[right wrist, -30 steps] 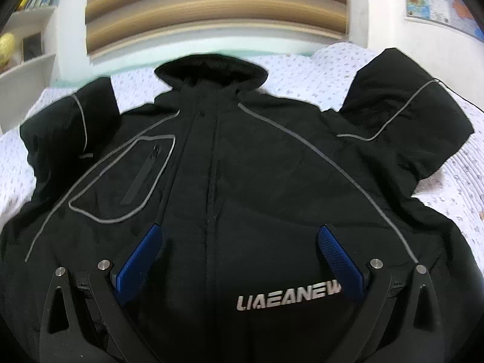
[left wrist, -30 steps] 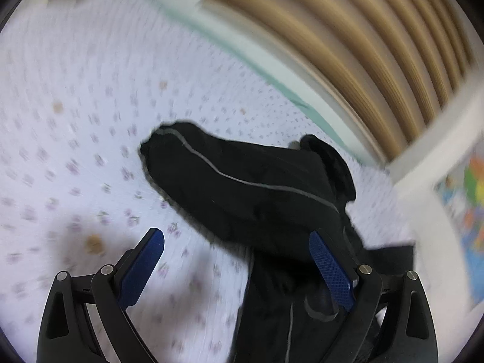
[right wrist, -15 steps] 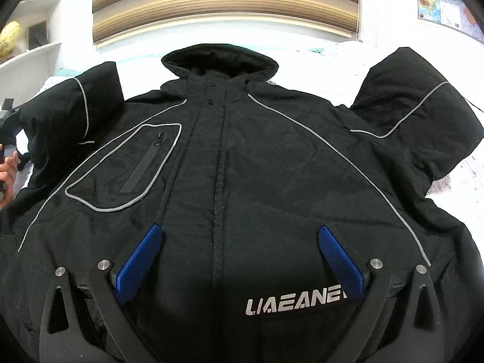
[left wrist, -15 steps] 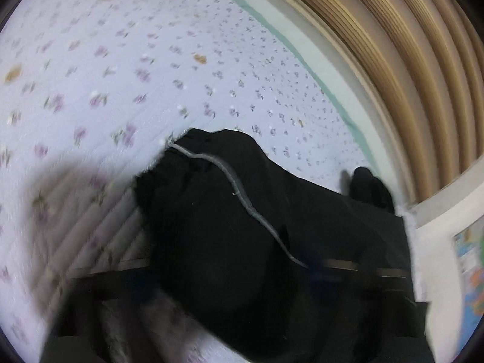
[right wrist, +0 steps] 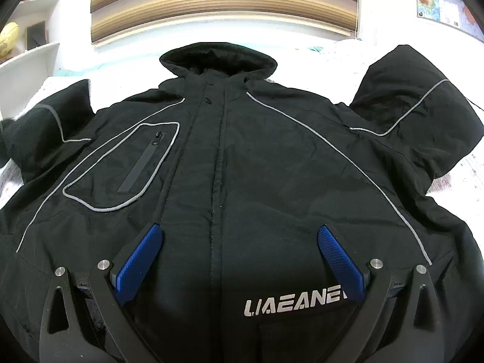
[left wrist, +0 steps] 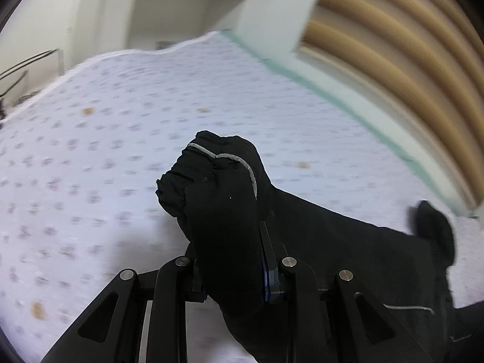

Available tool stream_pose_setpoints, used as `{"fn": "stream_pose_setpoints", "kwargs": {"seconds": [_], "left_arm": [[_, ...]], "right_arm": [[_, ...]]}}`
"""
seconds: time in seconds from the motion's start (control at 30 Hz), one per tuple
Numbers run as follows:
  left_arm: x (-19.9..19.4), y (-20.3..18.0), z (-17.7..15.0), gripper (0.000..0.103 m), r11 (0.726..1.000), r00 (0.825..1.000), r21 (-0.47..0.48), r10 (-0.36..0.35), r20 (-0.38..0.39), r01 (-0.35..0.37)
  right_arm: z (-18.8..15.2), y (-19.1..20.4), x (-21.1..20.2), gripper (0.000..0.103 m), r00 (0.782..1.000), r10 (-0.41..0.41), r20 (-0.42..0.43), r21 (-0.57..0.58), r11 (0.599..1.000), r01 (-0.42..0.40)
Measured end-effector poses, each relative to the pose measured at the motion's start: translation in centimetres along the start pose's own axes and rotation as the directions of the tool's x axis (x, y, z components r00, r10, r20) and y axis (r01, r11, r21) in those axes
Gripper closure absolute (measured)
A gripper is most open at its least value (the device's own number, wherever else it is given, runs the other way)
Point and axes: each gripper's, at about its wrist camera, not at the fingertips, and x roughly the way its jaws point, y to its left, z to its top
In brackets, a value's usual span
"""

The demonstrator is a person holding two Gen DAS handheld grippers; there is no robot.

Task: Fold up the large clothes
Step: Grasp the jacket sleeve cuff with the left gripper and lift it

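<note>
A large black hooded jacket [right wrist: 257, 166] with grey piping and a white logo lies face up on a bed, front closed, both sleeves out to the sides. My left gripper [left wrist: 233, 260] is shut on the cuff end of the jacket's sleeve [left wrist: 217, 187], which bunches up between the jaws and rises above them; the rest of the jacket [left wrist: 348, 248] trails to the right. My right gripper [right wrist: 239, 254] is open and empty, hovering over the jacket's lower front, with blue pads [right wrist: 139, 260] either side of the zip line.
The bed has a white floral quilt [left wrist: 121, 139]. A wood-slat headboard [right wrist: 224, 3] runs along the far side. White shelves [right wrist: 27, 54] stand at the far left. A map [right wrist: 438, 3] hangs on the right wall.
My left gripper went from open beside the sleeve to shut on its cuff and has lifted it. My right gripper has drifted slightly closer over the jacket front, still open.
</note>
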Motion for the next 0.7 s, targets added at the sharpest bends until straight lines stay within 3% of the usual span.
{"fn": "stream_pose_setpoints", "kwargs": {"seconds": [0.1,0.17,0.23,0.3,0.37,0.43,0.5,0.53,0.63,0.7], "left_arm": [[2.7,3.5,0.1,0.079,0.993,0.993,0.007,0.115,-0.033,-0.115],[3.8,6.3,-0.4,0.076,0.993,0.993,-0.031,0.114,-0.038,-0.115],[3.8,9.1,-0.9,0.068,0.991,0.998,-0.124,0.053,-0.021,-0.056],[3.6,11.4,-2.1,0.063,0.973,0.998,-0.224,-0.063,-0.006,0.06],[3.5,13.3,-2.6,0.054,0.935,0.984,-0.309,-0.178,0.01,0.172],[3.3,15.1,-3.1,0.048,0.873,0.956,-0.394,-0.287,0.06,0.287],[3.6,16.3,-3.3,0.048,0.842,0.946,-0.436,-0.314,0.082,0.318],[4.0,16.2,-3.3,0.048,0.849,0.95,-0.432,-0.304,0.068,0.303],[4.6,13.8,-2.9,0.049,0.926,0.979,-0.324,-0.202,0.015,0.196],[4.3,11.5,-2.8,0.069,0.967,0.993,-0.229,-0.119,-0.008,0.115]], "right_arm": [[0.0,0.1,0.1,0.0,1.0,0.0,-0.003,0.001,1.0,0.0],[0.0,0.1,0.1,0.0,1.0,0.002,-0.005,0.002,1.0,-0.002],[0.0,0.1,0.2,0.0,1.0,0.0,-0.006,0.002,1.0,0.0],[0.0,0.1,0.2,0.0,1.0,-0.001,-0.007,0.001,1.0,0.001],[-0.1,0.1,0.2,0.0,1.0,-0.003,-0.007,0.0,1.0,0.003],[-0.1,0.2,0.2,0.0,1.0,-0.005,-0.009,-0.001,1.0,0.005],[0.0,0.1,0.2,0.0,1.0,-0.007,-0.011,-0.002,1.0,0.007],[0.0,0.1,0.2,0.0,1.0,-0.007,-0.011,-0.003,1.0,0.007],[0.0,0.1,0.3,0.0,1.0,-0.008,-0.011,-0.004,1.0,0.008],[0.0,0.1,0.3,0.0,1.0,-0.006,-0.011,-0.003,1.0,0.006]]}}
